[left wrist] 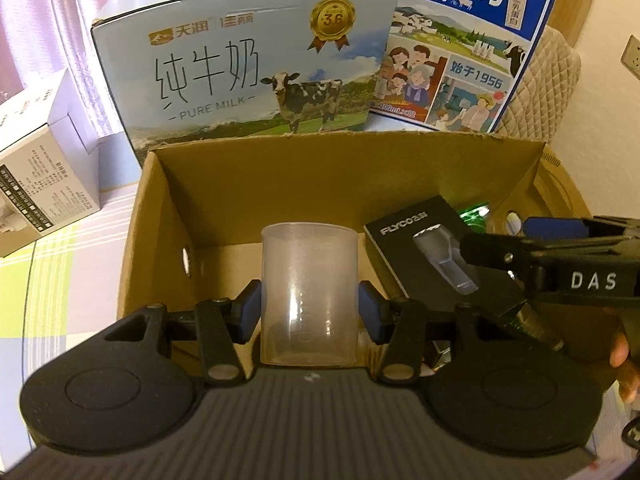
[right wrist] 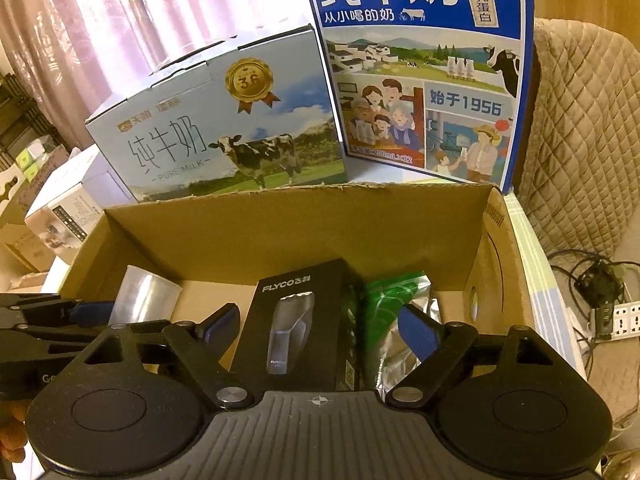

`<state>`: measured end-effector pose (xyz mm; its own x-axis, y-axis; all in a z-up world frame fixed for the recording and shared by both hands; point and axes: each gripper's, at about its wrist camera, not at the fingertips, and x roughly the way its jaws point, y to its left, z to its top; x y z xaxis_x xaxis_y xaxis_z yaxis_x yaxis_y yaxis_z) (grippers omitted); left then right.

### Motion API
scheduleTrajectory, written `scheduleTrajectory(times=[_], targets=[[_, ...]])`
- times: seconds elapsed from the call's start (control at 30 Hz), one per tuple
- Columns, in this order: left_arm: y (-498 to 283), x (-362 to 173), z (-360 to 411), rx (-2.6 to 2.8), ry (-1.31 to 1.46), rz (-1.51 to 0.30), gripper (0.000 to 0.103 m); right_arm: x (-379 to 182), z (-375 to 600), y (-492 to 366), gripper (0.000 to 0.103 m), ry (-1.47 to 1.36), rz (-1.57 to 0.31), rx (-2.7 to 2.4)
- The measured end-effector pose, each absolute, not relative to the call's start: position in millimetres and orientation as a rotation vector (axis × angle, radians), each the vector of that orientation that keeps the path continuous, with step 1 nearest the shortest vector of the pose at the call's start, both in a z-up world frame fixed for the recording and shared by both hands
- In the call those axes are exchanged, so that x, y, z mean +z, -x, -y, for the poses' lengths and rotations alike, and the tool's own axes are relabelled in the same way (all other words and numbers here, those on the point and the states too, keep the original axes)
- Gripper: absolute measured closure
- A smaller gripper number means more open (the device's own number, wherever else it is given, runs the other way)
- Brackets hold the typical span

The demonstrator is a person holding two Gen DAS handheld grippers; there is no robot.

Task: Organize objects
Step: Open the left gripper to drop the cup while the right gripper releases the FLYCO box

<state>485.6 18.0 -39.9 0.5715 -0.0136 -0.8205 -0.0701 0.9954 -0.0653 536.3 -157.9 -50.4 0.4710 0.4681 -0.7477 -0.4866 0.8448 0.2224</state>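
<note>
Tongs on the left point(left wrist: 310, 304) clamp a clear plastic cup point(left wrist: 309, 292) upright over the open cardboard box point(left wrist: 280, 184). Right tongs point(right wrist: 320, 330) stand wide open, gripping nothing, above the black shaver box point(right wrist: 298, 320) and green pouch point(right wrist: 394, 300) lying inside.
</note>
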Motion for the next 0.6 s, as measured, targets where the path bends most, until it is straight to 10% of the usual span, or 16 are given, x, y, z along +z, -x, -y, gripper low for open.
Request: scheduleTrajectory(times=[0.1,0.17,0.6], targets=[[-486,-38,-18,0.021,0.101,-0.942,0.050,-49,159,-534,0.020,0.023,-0.904,0.589],[-484,-39,-19,0.020,0.106,-0.935,0.026,-46,161,-531,0.019,0.017,-0.898,0.598],[-464,-32,-27,0.028,0.108,-0.941,0.024,-26,168,-499,0.018,0.058,-0.849,0.658]])
